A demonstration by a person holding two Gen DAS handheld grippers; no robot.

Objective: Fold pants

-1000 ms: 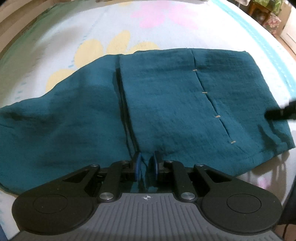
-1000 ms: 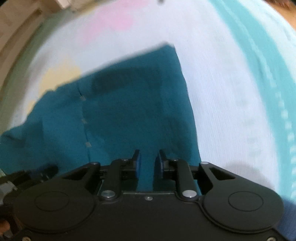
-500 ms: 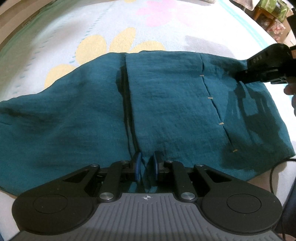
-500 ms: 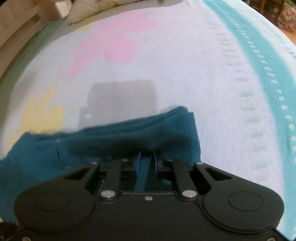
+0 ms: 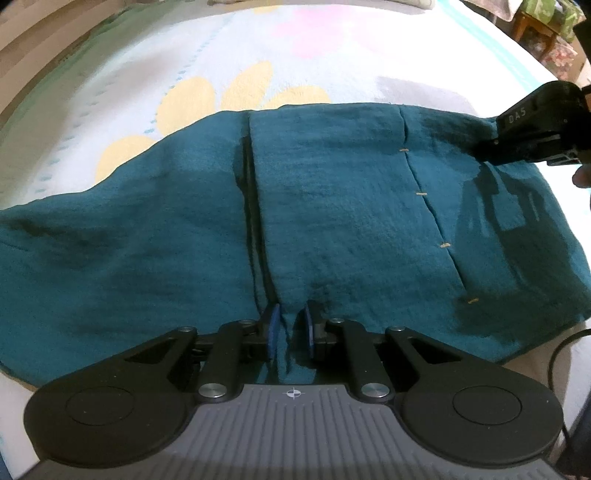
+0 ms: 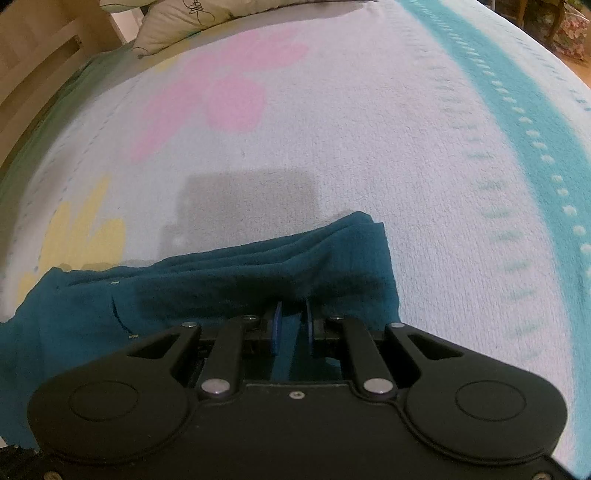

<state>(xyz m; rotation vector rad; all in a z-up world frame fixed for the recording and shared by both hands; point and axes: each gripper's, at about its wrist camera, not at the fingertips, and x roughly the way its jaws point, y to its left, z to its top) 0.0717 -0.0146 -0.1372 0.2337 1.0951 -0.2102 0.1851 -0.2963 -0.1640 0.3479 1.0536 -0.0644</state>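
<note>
Floral blanket (image 6: pixel 369 147), pillow (image 6: pixel 192 18), teal pants (image 5: pixel 332 221)

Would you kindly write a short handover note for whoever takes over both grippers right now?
Left gripper: shut on a pinch of the teal pants at their near edge, beside the dark seam line.
Right gripper: shut on the pants' fabric at the far right corner, which is bunched into ridges in front of its fingers.
The pants lie spread flat on the flowered blanket, apart from the gripped spots.
Done: both grips are taken.
Left: probably carry the right end across toward the left to make the fold, release, then smooth it; which fold is meant cannot be told.
</note>
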